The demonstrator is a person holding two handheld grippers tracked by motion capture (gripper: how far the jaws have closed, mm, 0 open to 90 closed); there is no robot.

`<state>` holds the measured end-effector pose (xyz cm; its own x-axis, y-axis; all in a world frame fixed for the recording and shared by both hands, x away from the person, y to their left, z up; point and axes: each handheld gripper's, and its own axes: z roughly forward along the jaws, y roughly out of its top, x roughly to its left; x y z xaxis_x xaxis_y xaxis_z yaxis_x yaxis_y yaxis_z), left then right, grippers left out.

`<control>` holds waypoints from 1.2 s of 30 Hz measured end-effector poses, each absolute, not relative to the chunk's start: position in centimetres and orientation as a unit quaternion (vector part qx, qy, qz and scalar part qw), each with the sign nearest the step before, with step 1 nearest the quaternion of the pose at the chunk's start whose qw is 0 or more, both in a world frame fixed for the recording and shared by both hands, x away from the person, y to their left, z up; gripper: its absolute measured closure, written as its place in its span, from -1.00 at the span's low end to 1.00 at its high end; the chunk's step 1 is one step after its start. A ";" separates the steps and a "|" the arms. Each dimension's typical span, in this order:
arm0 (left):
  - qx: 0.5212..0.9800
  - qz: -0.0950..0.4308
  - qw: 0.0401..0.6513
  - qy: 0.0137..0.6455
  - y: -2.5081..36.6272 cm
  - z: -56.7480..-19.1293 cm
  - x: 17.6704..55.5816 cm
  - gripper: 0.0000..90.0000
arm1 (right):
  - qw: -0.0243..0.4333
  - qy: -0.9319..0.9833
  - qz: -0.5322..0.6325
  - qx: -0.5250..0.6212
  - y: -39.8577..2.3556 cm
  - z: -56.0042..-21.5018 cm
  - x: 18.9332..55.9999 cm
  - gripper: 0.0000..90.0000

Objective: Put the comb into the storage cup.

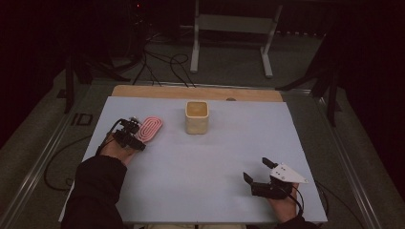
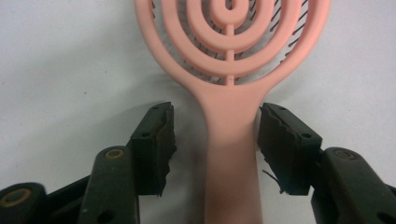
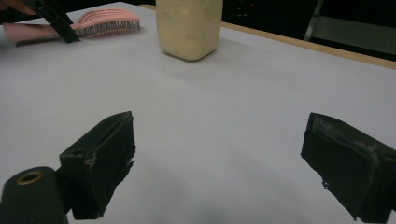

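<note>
High view first: we see the left gripper (image 1: 130, 134) down at the handle end of a pink hairbrush (image 1: 150, 128), which lies flat on the pale table sheet (image 1: 200, 162). Just beyond and to the right of that gripper stands a cream container (image 1: 197, 117), apart from the brush. The right gripper (image 1: 260, 171) sits well away, near the table's close edge, jaws spread and nothing between them.

Left gripper view now: we look straight along the jaws, and the hairbrush (image 2: 231, 116) handle runs right up the middle between them, its ringed head beyond the tips. The jaws stand about half open; the right-hand pad (image 2: 280, 144) sits at the handle's edge, the left-hand one leaves a clear gap, so we call no grip yet.

Right gripper view: our own two jaws stand wide over bare sheet (image 3: 224, 121). Far ahead to the left lies the hairbrush (image 3: 105, 21), bristles down, with the left gripper (image 3: 58, 21) at its handle; the container (image 3: 189, 28) stands ahead, right of the brush.
</note>
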<state>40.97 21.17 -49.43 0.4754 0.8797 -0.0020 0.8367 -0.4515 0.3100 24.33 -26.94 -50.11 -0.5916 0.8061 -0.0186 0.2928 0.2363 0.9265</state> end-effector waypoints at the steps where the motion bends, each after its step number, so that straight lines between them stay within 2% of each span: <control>1: 0.849 0.078 0.134 0.504 21.1 -49.4 41.0 0.05 | 0.259 0.742 0.495 0.370 -26.9 -50.1 24.3 -0.79; 29: 0.853 0.034 0.118 0.507 21.1 -48.9 42.1 0.54 | 0.259 0.743 0.491 0.374 -27.0 -50.1 24.4 -0.79; 36: 0.853 0.044 0.125 0.505 20.8 -48.8 41.8 0.56 | 0.260 0.743 0.491 0.374 -27.0 -50.1 24.4 -0.79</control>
